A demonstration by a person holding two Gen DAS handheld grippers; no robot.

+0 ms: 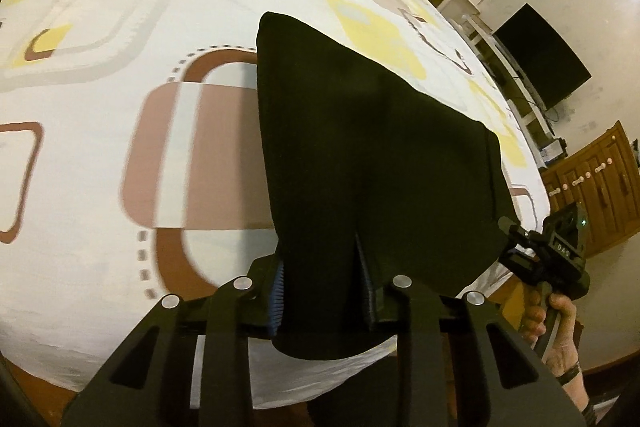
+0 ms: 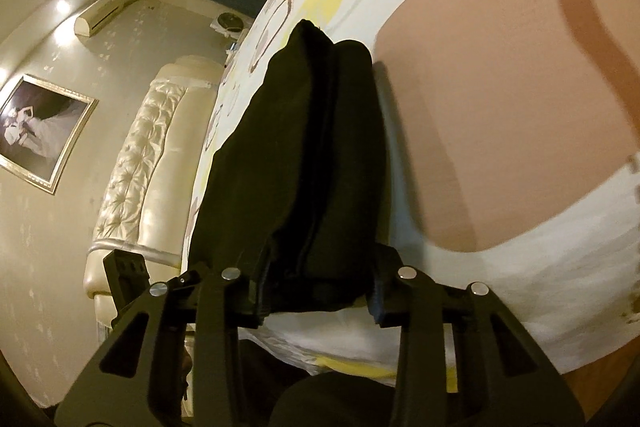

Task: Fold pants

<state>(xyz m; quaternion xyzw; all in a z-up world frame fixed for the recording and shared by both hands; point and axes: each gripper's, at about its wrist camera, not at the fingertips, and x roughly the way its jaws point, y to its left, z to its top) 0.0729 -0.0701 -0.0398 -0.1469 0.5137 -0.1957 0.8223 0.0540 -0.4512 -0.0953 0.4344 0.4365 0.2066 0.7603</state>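
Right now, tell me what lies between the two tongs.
Only the black pants: they hang as one dark sheet from the left tongs across to the right tongs, over the patterned bedsheet. The left wrist view shows it.
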